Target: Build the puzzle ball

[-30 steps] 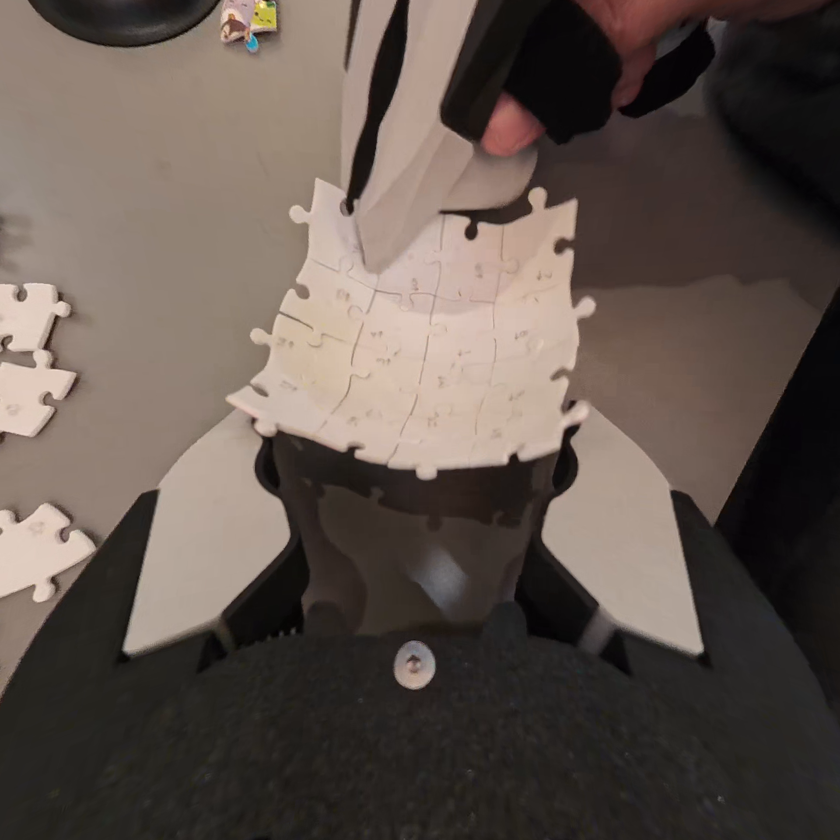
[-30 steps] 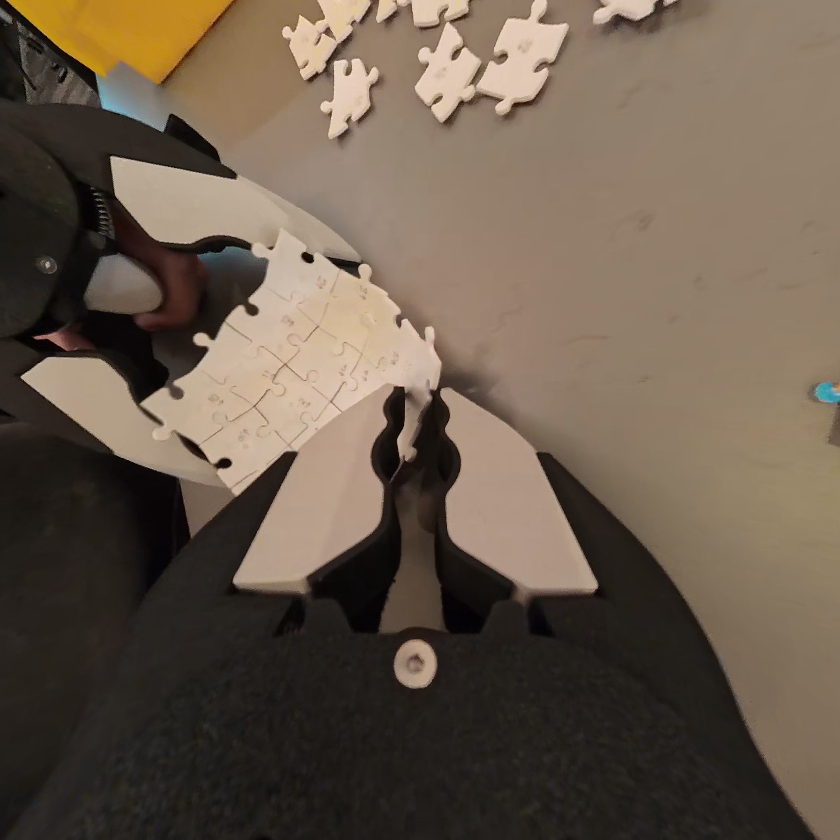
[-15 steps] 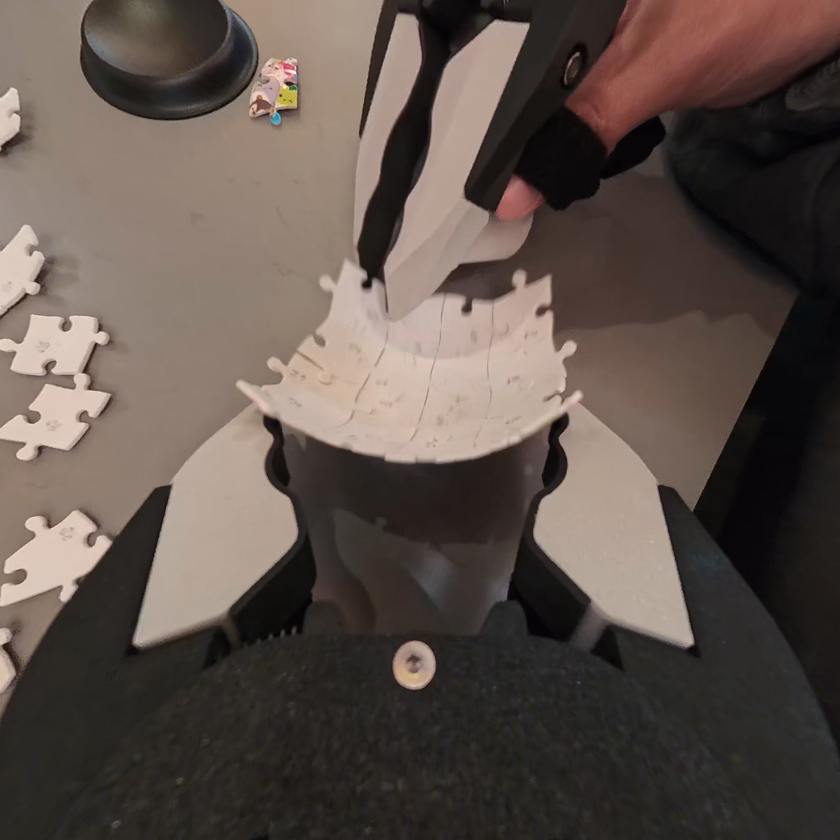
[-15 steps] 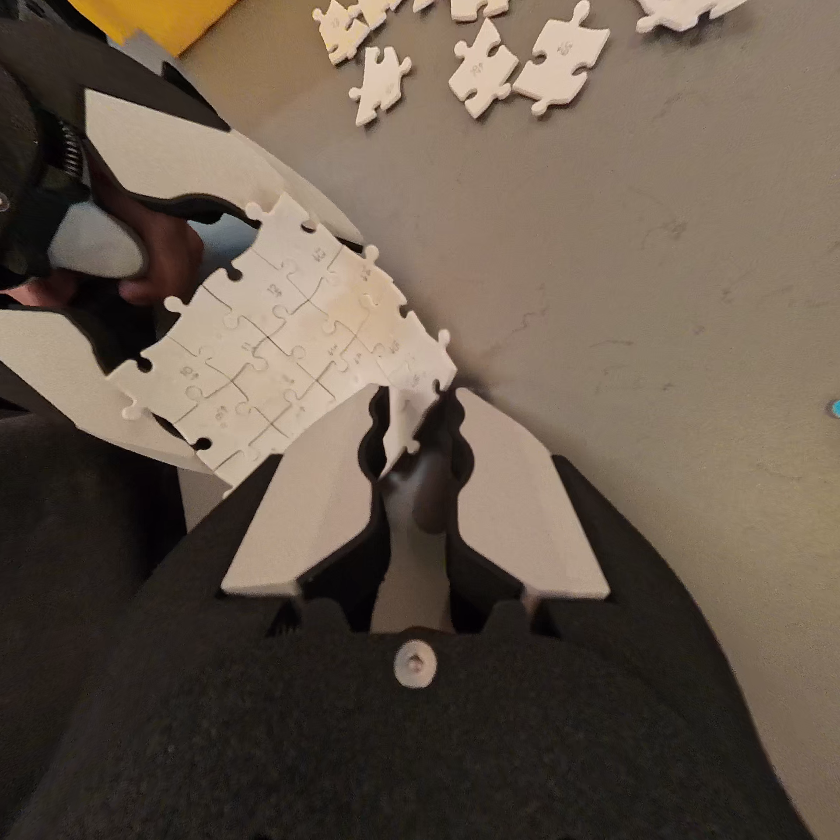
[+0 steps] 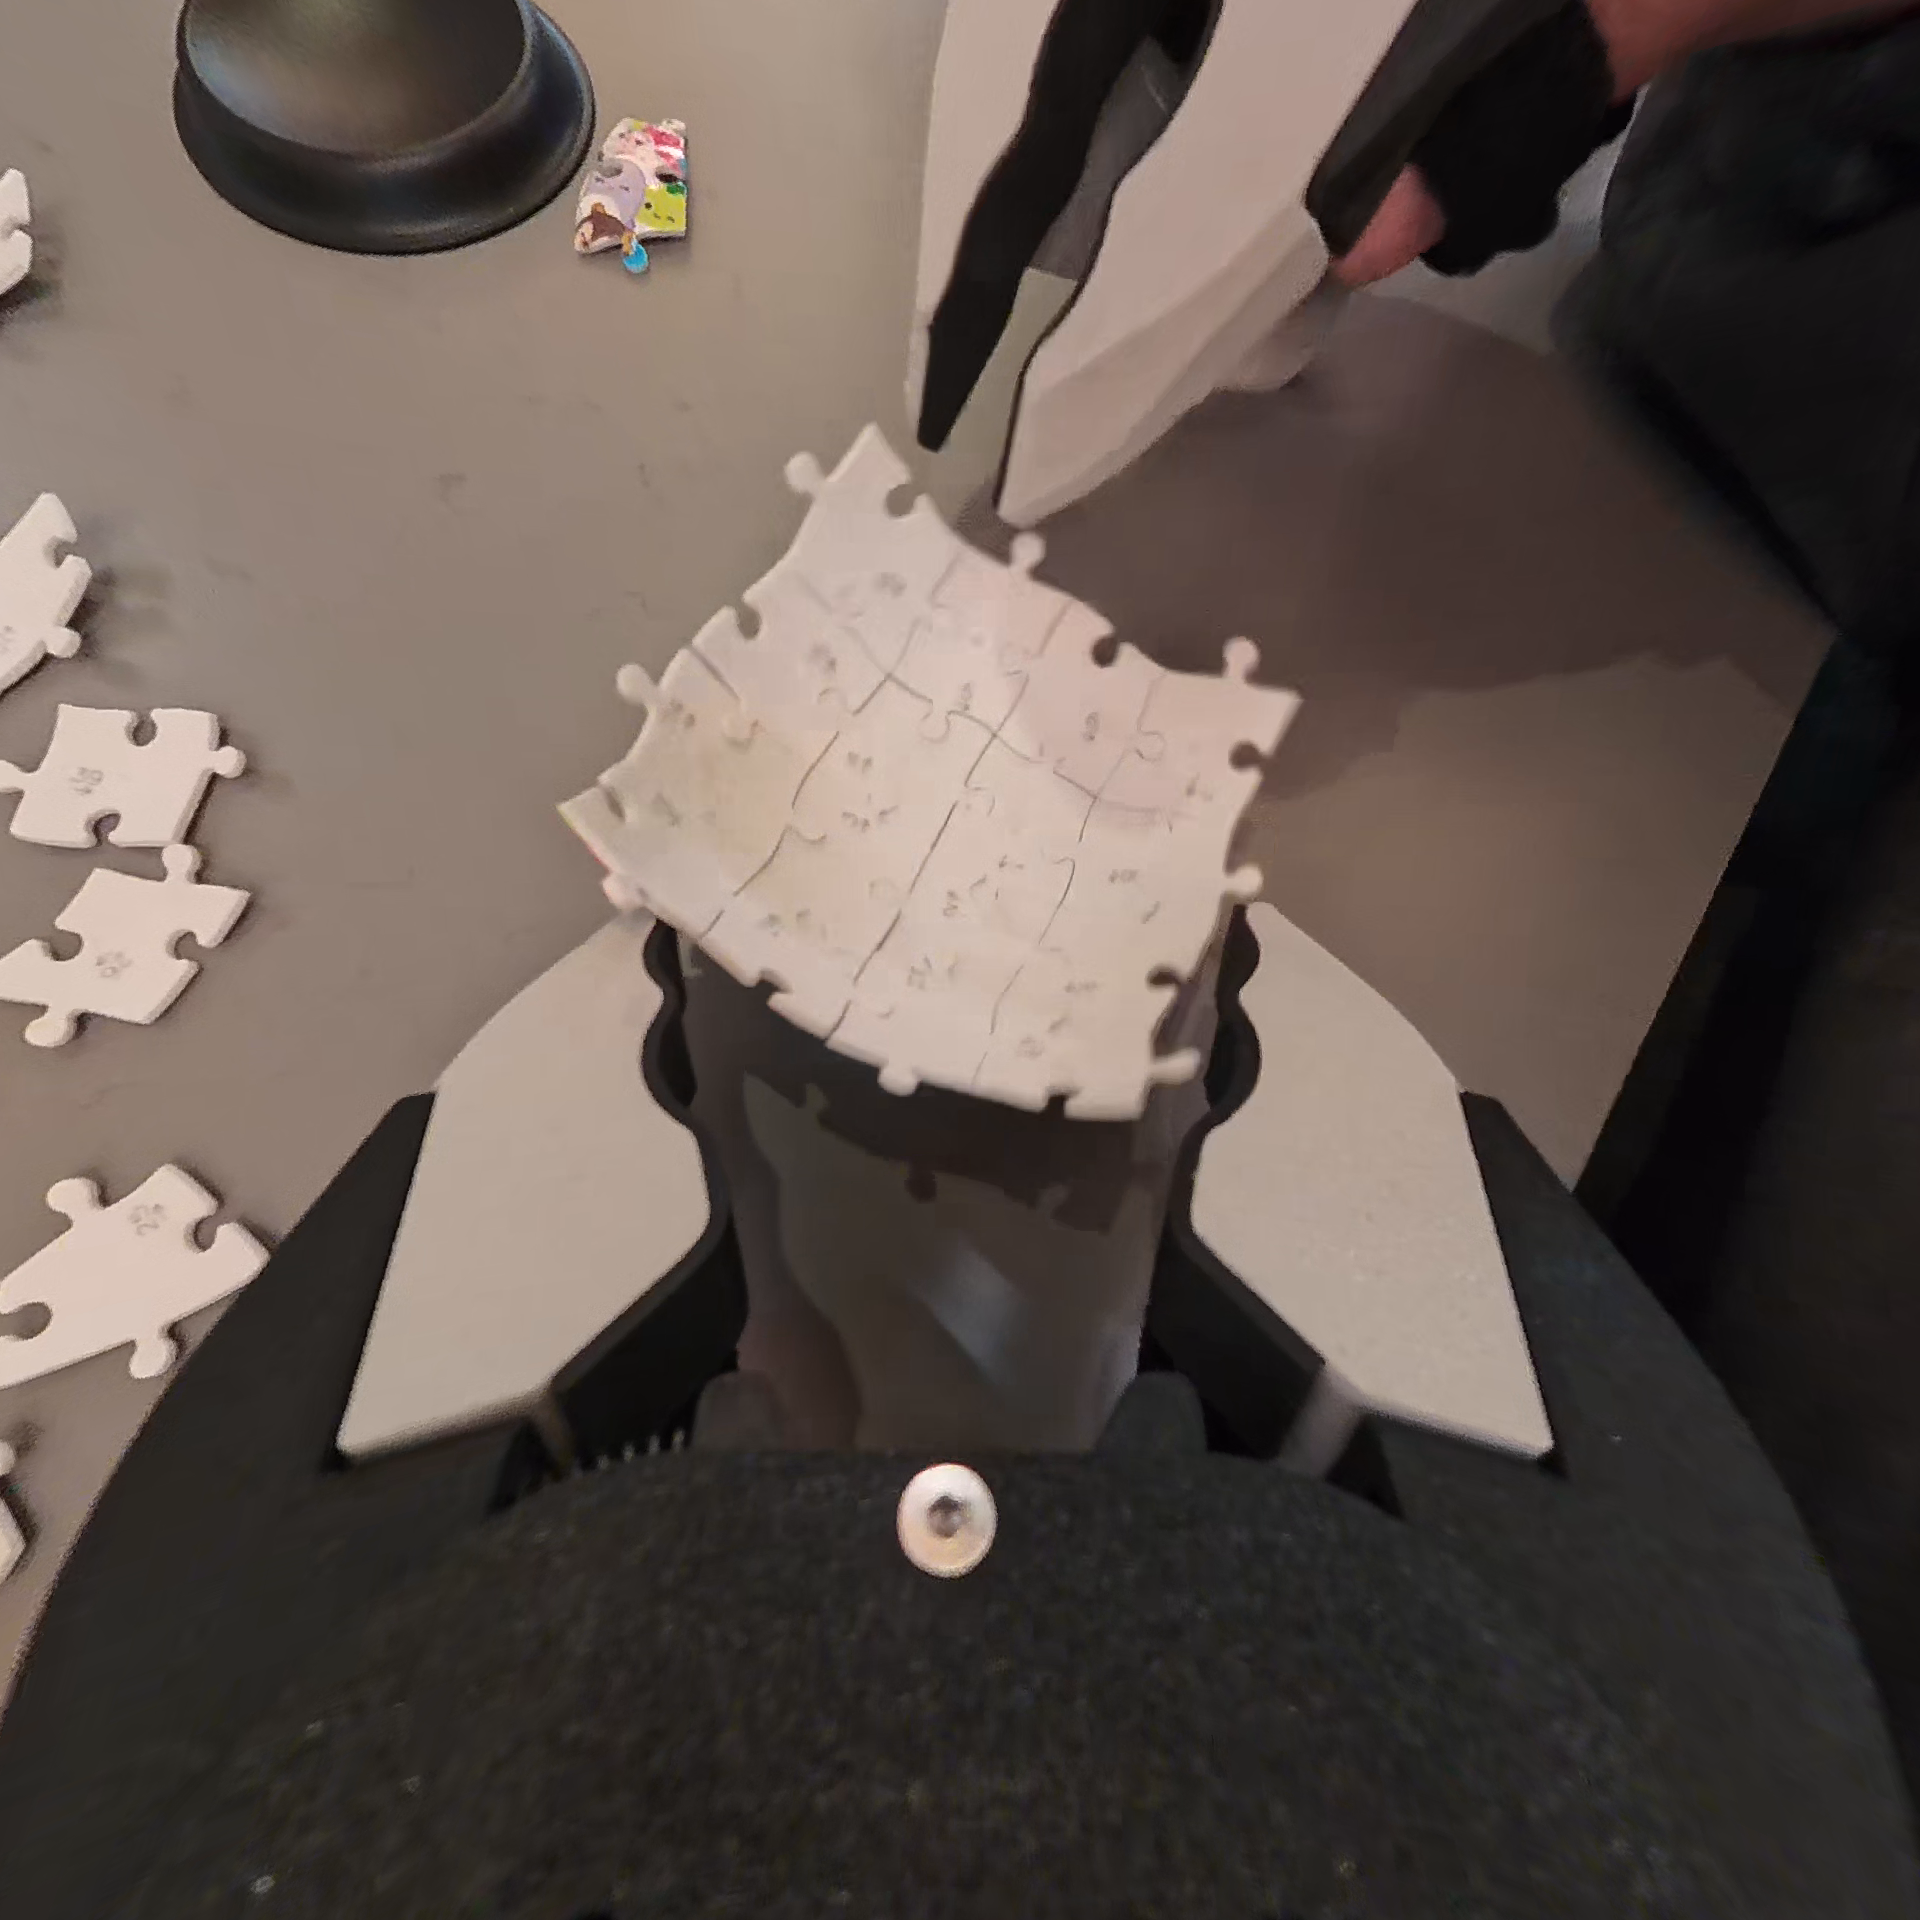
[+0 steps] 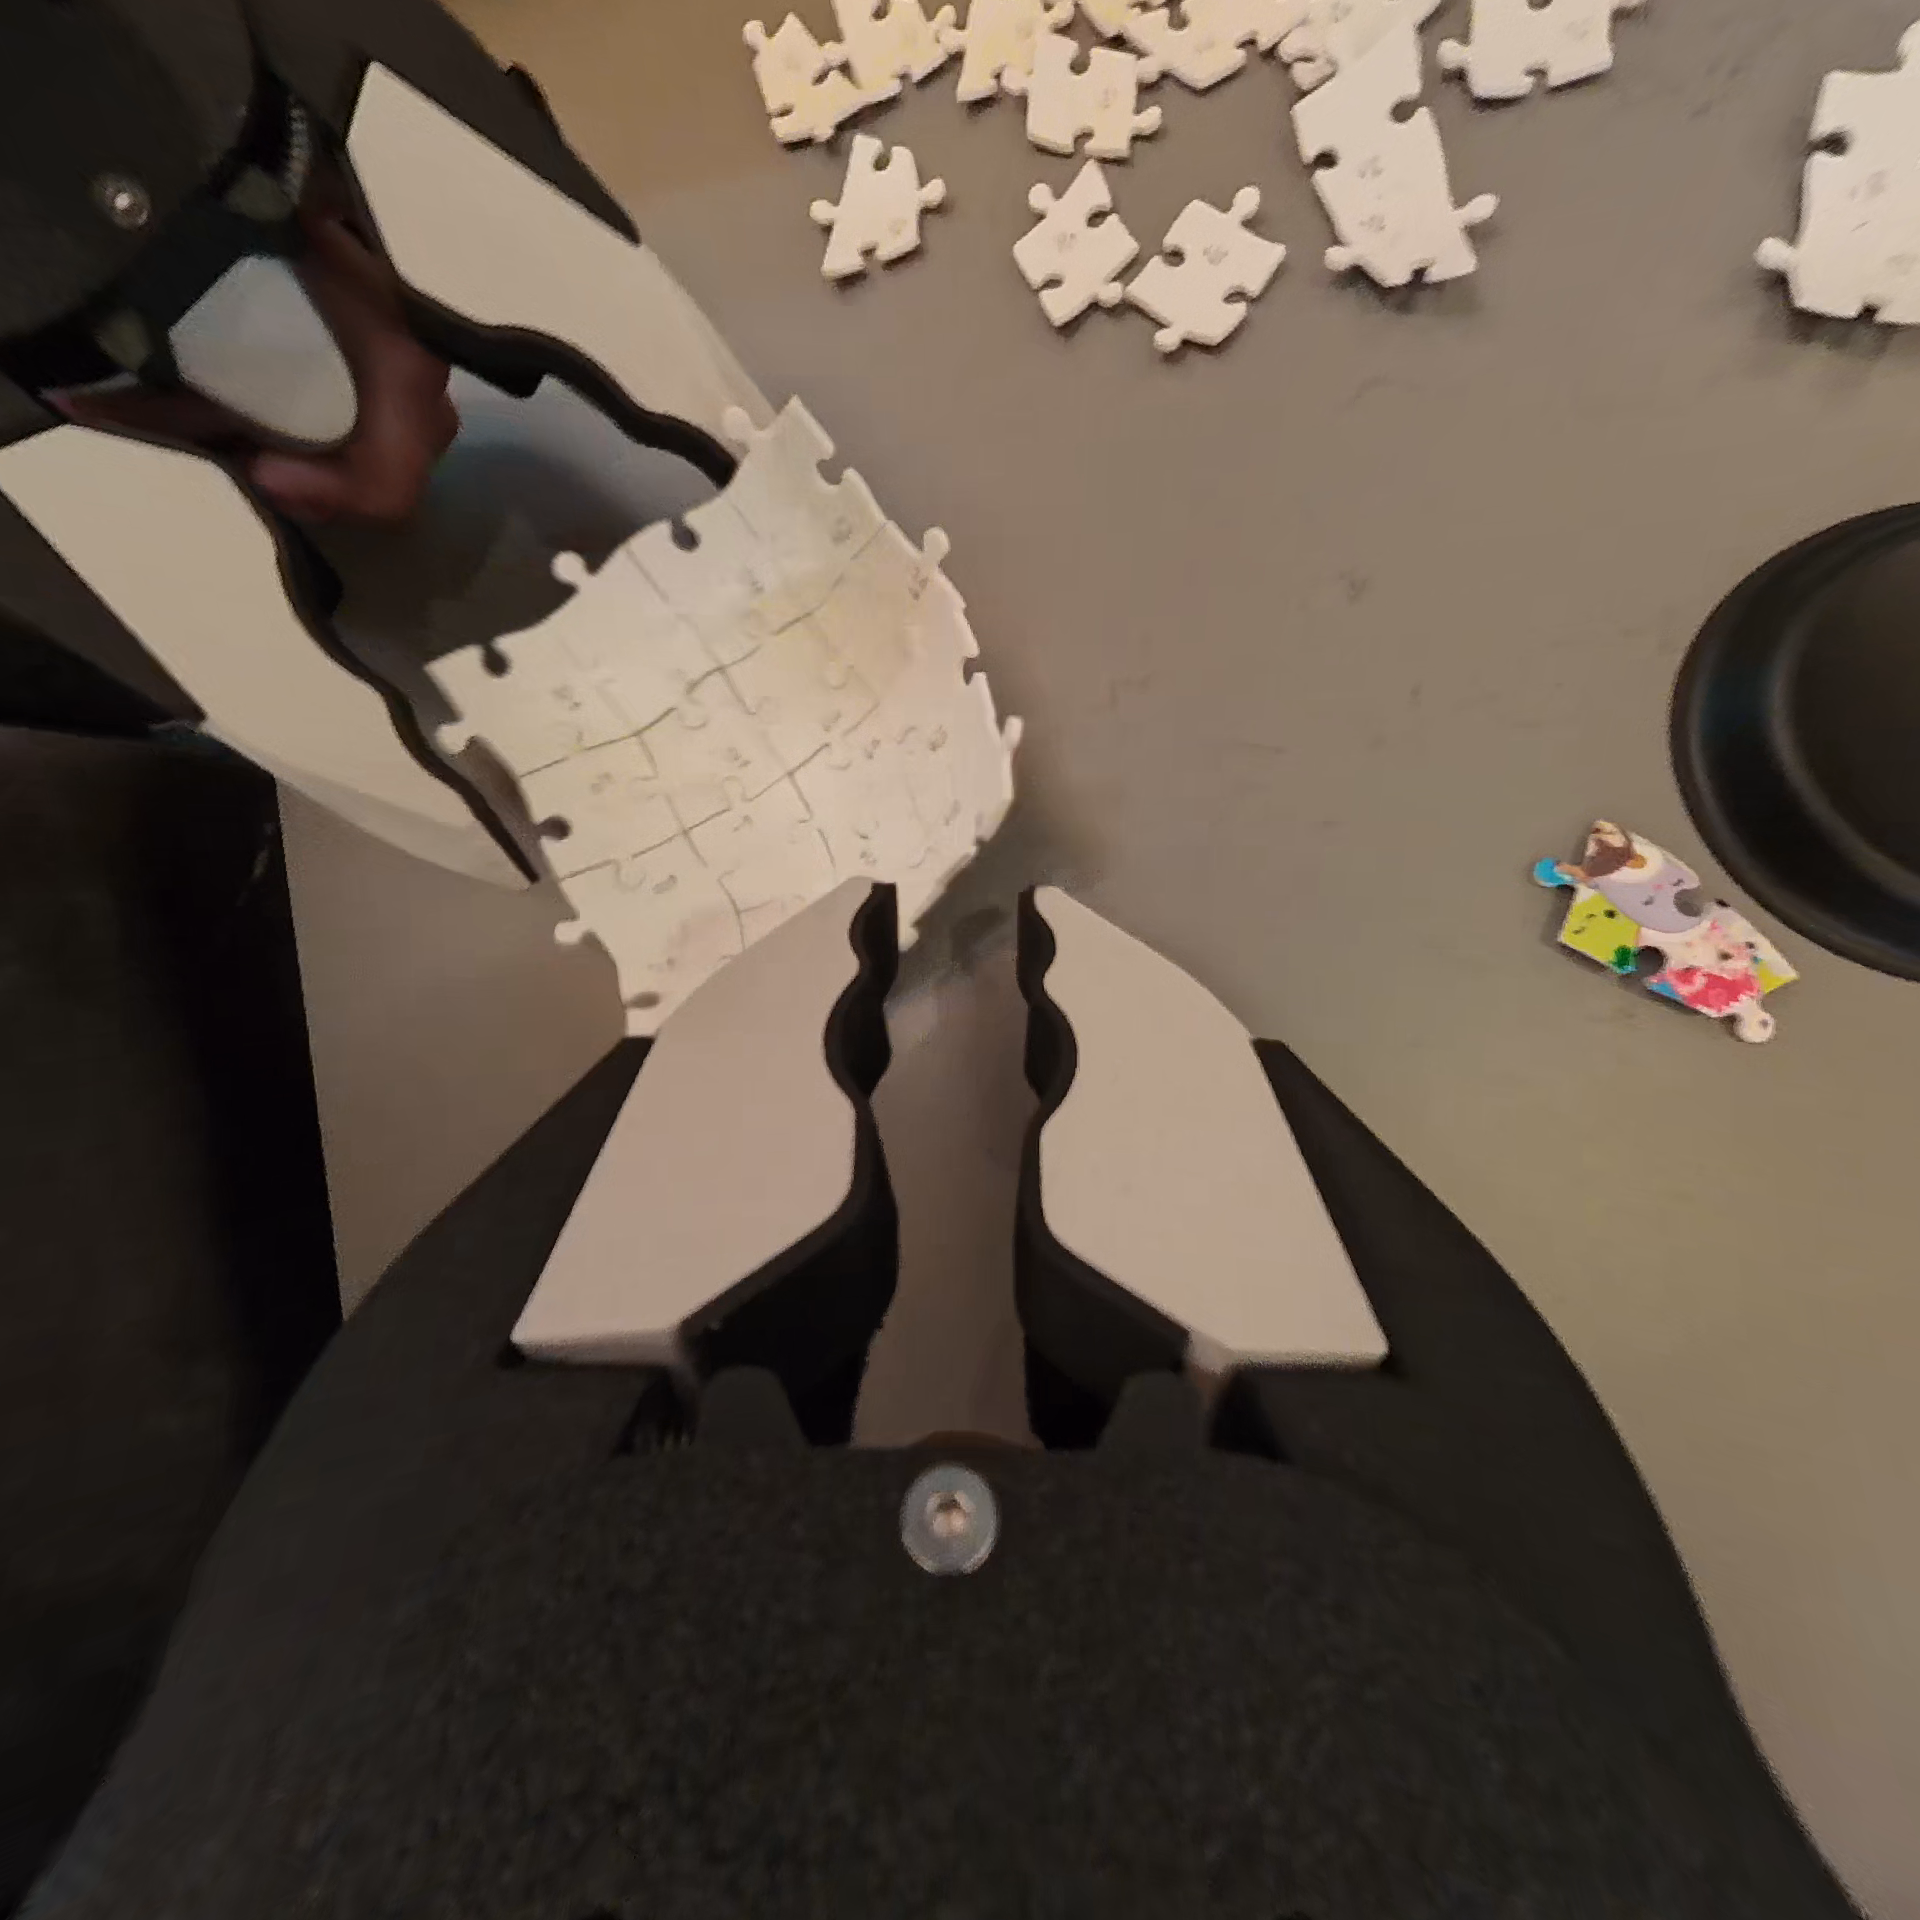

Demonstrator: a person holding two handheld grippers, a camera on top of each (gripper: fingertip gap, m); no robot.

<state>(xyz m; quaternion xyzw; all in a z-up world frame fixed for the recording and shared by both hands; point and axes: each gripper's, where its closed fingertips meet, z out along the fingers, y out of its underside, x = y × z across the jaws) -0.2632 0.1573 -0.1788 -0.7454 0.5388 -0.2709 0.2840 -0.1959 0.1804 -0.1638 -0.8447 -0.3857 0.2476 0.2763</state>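
A curved white panel of joined puzzle pieces point(image 5: 935, 810) hangs above the grey table. My left gripper point(image 5: 945, 945) is shut on it, its wide-set fingers pressing the panel's two side edges. In the right wrist view the panel point(image 6: 769, 727) shows at the left between the left gripper's point(image 6: 623, 665) fingers. My right gripper point(image 6: 956, 914) is slightly open and empty, its tips just past the panel's corner and not touching it. In the left wrist view the right gripper point(image 5: 971, 473) hovers just beyond the panel's far edge.
Several loose white pieces point(image 5: 114, 774) lie on the table at the left; more of them point(image 6: 1070, 244) lie across the far side. A small colourful joined piece point(image 6: 1662, 925) lies beside a black round stand point(image 6: 1818, 748). The table edge point(image 5: 1714, 831) runs close on the right. The grippers' ends are close to 8 cm from one another. About 11 cm separates my right fingertips from the small colourful joined piece point(image 6: 1662, 925). The left camera catches it too, in the left wrist view point(image 5: 634, 177).
My right gripper has let go of the panel's far edge, opened a little and drawn back. The panel has tilted in my left gripper.
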